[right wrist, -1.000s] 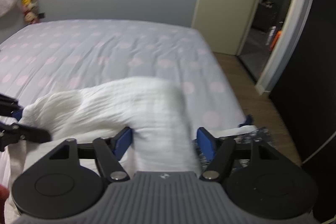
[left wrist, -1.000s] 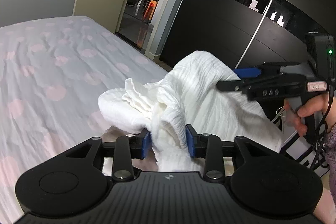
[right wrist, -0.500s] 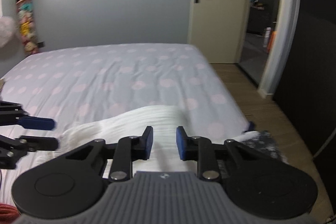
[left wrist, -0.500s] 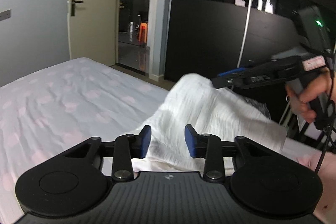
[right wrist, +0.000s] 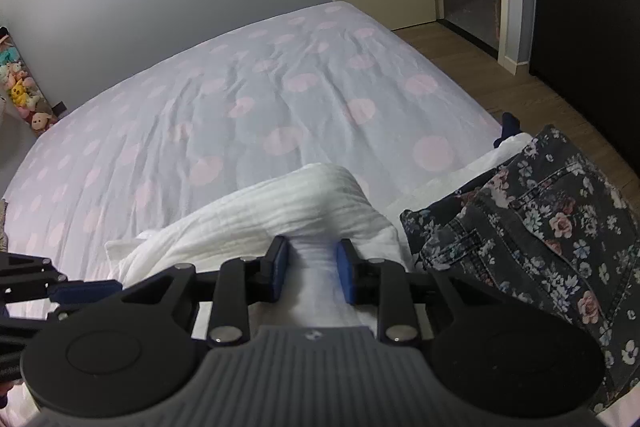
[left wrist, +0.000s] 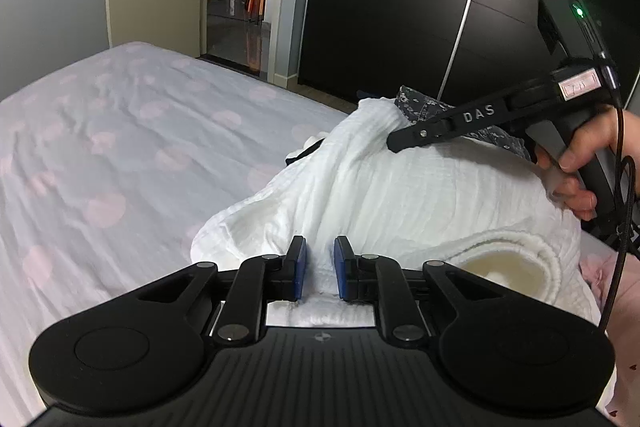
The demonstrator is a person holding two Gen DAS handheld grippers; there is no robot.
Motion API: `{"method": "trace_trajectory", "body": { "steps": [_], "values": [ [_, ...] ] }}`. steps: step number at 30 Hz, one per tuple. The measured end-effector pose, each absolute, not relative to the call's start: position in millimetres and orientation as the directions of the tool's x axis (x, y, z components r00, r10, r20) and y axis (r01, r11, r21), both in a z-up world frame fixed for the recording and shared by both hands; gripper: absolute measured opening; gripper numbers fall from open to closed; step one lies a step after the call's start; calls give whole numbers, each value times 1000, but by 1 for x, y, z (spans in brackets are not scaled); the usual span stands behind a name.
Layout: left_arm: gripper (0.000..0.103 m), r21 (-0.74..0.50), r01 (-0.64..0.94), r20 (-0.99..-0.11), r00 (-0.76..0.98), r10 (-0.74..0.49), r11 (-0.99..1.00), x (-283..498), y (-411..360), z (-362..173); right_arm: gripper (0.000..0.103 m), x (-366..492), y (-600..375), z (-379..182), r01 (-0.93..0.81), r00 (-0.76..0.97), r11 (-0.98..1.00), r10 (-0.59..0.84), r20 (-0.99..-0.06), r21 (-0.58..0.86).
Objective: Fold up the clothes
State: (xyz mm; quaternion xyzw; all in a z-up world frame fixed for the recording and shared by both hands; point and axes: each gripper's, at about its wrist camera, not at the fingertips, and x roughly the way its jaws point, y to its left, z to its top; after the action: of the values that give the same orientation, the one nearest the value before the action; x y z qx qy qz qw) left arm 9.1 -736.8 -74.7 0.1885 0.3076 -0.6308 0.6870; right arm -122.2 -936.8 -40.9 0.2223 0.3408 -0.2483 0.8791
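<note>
Left gripper (left wrist: 320, 269): we see its jaws, just closing, pinch a fold of the white garment (left wrist: 400, 195).
Right gripper (right wrist: 312, 269): clamped on a bunched part of that garment.
White garment: heaped on our polka-dot bedsheet (right wrist: 240, 99), beside floral jeans (right wrist: 540, 227).

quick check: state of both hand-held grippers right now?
Left hand-held gripper: just been closing, pinching the white garment.
Right hand-held gripper: closed on the same white garment.

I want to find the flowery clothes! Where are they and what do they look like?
Look at the big bed with its pink-dotted sheet, then at its near right corner. The flowery garment lies there, just right of the white cloth. It is the only dark fabric, denim-like with stitched seams and small pink and white flowers.
</note>
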Motion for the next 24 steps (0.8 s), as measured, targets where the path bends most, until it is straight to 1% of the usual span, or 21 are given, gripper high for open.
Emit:
{"method": "trace_trajectory", "body": {
  "steps": [4, 7, 9, 13, 16, 18, 19, 21, 24],
  "values": [
    [14, -141, 981, -635, 15, -772, 135, 10, -728, -64, 30, -124, -930, -29, 592, 642, 778, -297, -707, 212],
    [14, -152, 978, -591, 24, -806, 140, 6, -718, -50, 34, -141, -918, -8, 601, 653, 780, -354, -669, 175],
    [14, -157, 979, -559, 19, -829, 128, -2, -712, -38, 34, -158, -907, 2, 600, 659, 785, -374, -653, 155],
    [18, -177, 983, -534, -60, -844, 42, -27, -708, -23, 34, -194, -883, 10, 605, 656, 788, -408, -634, 119],
    [18, -141, 990, -547, -95, -832, -21, -50, -709, -26, 34, -219, -864, 1, 610, 644, 788, -427, -635, 89],
    [17, -95, 994, -588, -99, -803, -53, -64, -710, -36, 34, -233, -853, -9, 614, 630, 786, -437, -642, 67],
    [14, -80, 995, -609, -91, -788, -54, -68, -709, -42, 34, -238, -851, -17, 618, 620, 784, -433, -654, 66],
    [13, -52, 997, -648, -76, -757, -56, -75, -707, -54, 34, -248, -849, -35, 633, 601, 770, -425, -677, 78],
    [12, -78, 996, -656, -89, -749, -51, -70, -701, -62, 33, -257, -851, -56, 657, 588, 747, -423, -689, 103]
  ]
}}
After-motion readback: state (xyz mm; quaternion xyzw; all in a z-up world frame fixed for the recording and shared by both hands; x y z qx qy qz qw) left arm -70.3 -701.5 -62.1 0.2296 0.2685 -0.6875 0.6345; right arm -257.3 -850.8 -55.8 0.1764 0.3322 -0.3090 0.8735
